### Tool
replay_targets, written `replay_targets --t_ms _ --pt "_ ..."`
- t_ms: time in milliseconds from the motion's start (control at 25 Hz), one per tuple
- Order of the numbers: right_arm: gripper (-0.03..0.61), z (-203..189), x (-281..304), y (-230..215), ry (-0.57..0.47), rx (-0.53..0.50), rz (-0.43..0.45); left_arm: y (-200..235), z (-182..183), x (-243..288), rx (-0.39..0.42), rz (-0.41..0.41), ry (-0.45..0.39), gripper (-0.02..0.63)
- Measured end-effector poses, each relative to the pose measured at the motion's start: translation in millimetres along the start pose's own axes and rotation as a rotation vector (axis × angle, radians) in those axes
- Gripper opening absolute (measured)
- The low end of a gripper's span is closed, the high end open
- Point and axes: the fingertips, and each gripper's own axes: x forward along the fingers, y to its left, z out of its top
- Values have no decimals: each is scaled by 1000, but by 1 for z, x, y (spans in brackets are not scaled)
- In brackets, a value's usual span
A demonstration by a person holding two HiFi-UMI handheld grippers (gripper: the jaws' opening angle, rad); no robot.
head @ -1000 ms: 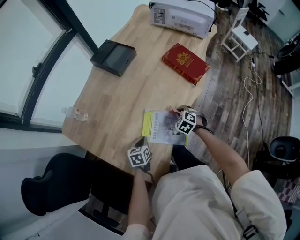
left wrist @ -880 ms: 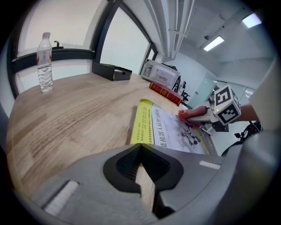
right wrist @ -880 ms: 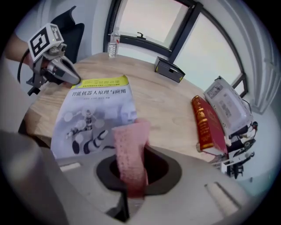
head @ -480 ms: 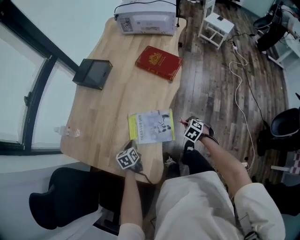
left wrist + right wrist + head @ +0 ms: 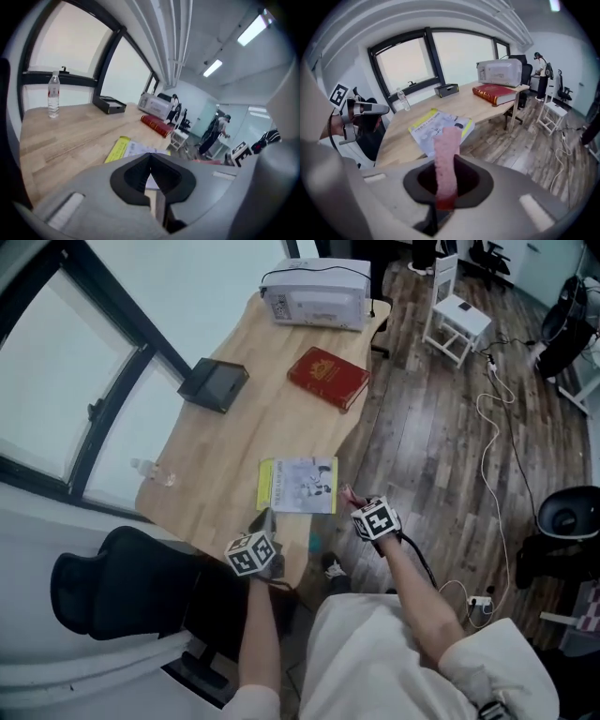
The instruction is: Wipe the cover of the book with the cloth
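Two books lie flat on the pale, wood-grained desk (image 5: 225, 442), whose outline is curved. The task's book (image 5: 298, 485) is thin, with a glossy whitish cover and a yellow strip along its spine. It sits close to the near end of the desk, one side almost at the curved edge. The thick red hardback (image 5: 327, 377) lies well apart, farther up, beside a boxy white printer (image 5: 315, 294).

A shallow black box (image 5: 215, 384) rests near the window side; its contents cannot be made out. A clear plastic bottle (image 5: 153, 470) stands upright at that same edge.

The right gripper (image 5: 356, 503) hangs off the desk's side, above the plank floor (image 5: 431, 427). Its jaws are clamped on a narrow strip of nubby pink cloth (image 5: 446, 154), which stands up out of them and touches no book. The left gripper (image 5: 265, 519) hovers at the desk's near corner, just beside the book, its jaws pressed together with nothing in them.

Bare wood spreads between the two books. A black chair (image 5: 103, 592) sits below the desk's near end.
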Motion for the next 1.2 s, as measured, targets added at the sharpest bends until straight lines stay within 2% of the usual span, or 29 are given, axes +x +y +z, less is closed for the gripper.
replay_targets --t_ms 200,280,360,440,480,640,720,840,960,1200 --pt "28 -8 -70 20 -191 31 47 -84 0 -42 14 80 -184 6" --pt "28 -10 -99 28 -267 28 72 -116 -8 -64 -47 105 -260 6" --pt "28 -13 -123 38 -315 -13 81 -137 -26 -85 -116 172 -301 6" --pt "28 -20 -141 48 -343 -68 89 -155 -50 -99 -135 255 -304 6" --pt "28 -25 -148 52 -349 -99 95 -164 -62 -104 -109 288 -294 6" --pt "28 -45 -167 56 -365 -161 103 -194 -85 -130 85 357 -267 6" --pt "28 -54 -175 56 -370 -158 106 -201 -91 -144 124 375 -261 6" --pt "28 -64 -183 63 -377 -195 118 -204 -95 -161 106 406 -276 6" --pt "26 -72 -186 62 -370 -219 121 -212 -97 -158 97 394 -288 6" --pt "26 -76 -186 70 -377 -214 129 -214 -111 -157 120 390 -238 6"
